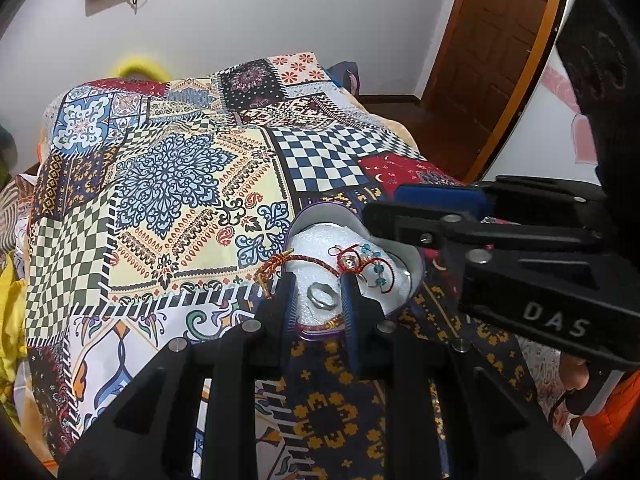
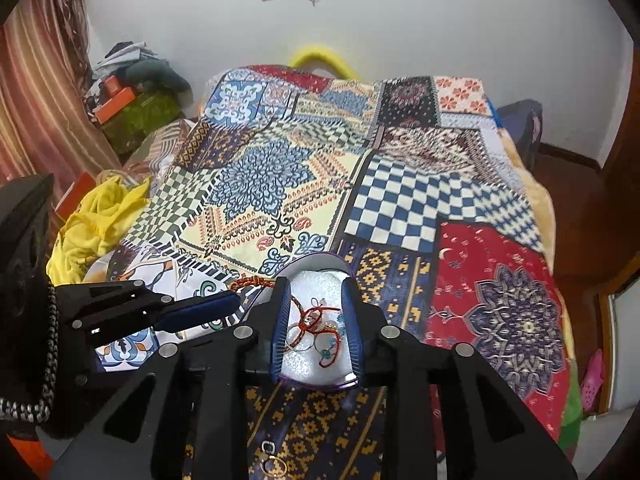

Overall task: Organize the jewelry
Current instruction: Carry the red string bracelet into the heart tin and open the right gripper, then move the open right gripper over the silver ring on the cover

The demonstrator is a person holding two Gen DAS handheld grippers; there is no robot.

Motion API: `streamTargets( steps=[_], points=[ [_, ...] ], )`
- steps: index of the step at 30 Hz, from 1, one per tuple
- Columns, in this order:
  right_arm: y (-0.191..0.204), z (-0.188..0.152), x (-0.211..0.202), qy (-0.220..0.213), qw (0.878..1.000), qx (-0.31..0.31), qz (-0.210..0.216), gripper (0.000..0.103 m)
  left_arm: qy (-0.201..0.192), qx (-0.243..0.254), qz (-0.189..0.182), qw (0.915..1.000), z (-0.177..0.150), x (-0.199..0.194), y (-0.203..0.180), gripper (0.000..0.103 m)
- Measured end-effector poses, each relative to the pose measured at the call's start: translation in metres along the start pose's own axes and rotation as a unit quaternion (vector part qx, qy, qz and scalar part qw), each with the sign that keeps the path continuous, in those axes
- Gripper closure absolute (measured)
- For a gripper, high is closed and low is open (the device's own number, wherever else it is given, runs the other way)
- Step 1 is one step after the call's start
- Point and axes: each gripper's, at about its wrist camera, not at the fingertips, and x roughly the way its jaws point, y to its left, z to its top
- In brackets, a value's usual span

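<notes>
A purple tin box point(image 1: 416, 268) with white foam inside sits on the patterned bedspread; it also shows in the right wrist view point(image 2: 320, 258). In it lie a silver ring point(image 1: 322, 294), a red thread bracelet with teal beads point(image 1: 372, 266) and a red-gold braided cord point(image 1: 296, 260) that hangs over the left rim. My left gripper point(image 1: 318, 300) is open, its fingers astride the ring inside the box. My right gripper point(image 2: 318, 320) is open over the box, astride the red bracelet point(image 2: 316, 320) and thin rings point(image 2: 320, 346). The right gripper also shows in the left wrist view point(image 1: 436, 204).
The patchwork bedspread point(image 1: 180, 184) covers the bed. A small silver ring point(image 2: 267, 447) and a gold ring point(image 2: 274, 467) lie on the dark cloth near me. Yellow cloth point(image 2: 100, 220) and clutter are at the left; a wooden door point(image 1: 492, 52) stands at the right.
</notes>
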Motion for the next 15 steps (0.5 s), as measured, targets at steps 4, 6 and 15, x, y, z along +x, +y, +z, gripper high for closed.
streamTargets(
  steps=[4, 6, 15],
  points=[
    [0.004, -0.001, -0.017, -0.016, 1.0, -0.008, -0.011, 0.079, -0.012, 0.001, 0.001, 0.9999, 0.001, -0.015, -0.002, 0.082],
    [0.007, -0.002, -0.027, -0.026, 0.999, -0.013, -0.019, 0.079, -0.02, 0.0, 0.001, 0.9998, 0.001, -0.025, -0.002, 0.082],
    [0.019, -0.014, -0.067, -0.063, 0.997, -0.029, -0.037, 0.079, -0.055, 0.002, 0.013, 0.9984, -0.001, -0.074, -0.007, 0.082]
  ],
)
